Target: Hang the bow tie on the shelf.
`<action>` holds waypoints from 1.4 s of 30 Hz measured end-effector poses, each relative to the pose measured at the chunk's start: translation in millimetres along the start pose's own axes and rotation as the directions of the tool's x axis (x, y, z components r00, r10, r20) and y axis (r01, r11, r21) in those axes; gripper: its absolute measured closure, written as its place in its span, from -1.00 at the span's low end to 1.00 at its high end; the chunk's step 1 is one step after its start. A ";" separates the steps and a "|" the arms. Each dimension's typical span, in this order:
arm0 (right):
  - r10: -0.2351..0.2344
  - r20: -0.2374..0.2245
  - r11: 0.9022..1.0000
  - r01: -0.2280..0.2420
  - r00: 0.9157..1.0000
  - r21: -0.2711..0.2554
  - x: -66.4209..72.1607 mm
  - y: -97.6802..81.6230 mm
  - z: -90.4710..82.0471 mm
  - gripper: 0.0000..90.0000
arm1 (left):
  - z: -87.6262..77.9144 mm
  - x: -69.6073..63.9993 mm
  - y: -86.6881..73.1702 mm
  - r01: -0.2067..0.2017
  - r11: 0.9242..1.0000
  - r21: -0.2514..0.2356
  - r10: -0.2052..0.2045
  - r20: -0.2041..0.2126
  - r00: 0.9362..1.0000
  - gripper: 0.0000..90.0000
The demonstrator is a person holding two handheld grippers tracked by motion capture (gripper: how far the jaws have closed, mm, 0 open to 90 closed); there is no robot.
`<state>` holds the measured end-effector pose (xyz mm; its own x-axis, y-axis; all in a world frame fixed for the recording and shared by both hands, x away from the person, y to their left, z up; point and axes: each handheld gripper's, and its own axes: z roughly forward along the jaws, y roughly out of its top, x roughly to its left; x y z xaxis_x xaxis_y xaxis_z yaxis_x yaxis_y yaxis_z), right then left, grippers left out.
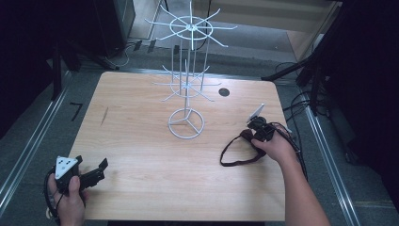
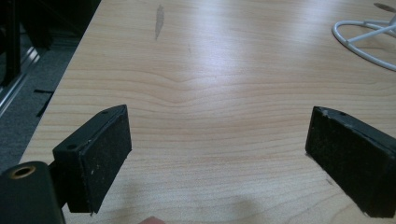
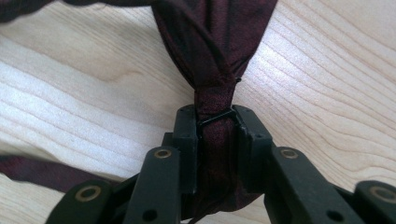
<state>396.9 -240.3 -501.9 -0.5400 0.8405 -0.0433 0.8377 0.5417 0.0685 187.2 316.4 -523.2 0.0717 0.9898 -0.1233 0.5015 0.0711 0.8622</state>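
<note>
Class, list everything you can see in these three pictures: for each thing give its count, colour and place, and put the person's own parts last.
Table: one, light wood, centre.
Wire rack: one, white, tiered, standing at the table's far middle.
Strap: one, dark maroon, looped on the table's right side.
Round hole: one, dark, in the tabletop right of the rack.
Left claw: one, black, open, over the near left corner.
Right claw: one, black, shut on the strap.
Hands: two, left, right.

lab/test bay | wooden table (image 1: 141, 141) | aluminium floor rails (image 1: 28, 141) | loose cables (image 1: 294, 106)
</note>
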 end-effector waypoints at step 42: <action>0.086 -0.136 0.766 -0.153 0.987 -0.624 17.1 -41.7 -92.6 0.67 | -0.4 1.9 -0.2 0.012 1.000 -0.003 -0.012 0.006 1.000 -0.83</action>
<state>345.2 -248.6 -413.2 -0.4720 0.8760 0.0991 0.6740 0.2861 0.6811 186.9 318.3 -523.4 0.0711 0.9881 -0.1364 0.4998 0.0830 0.8622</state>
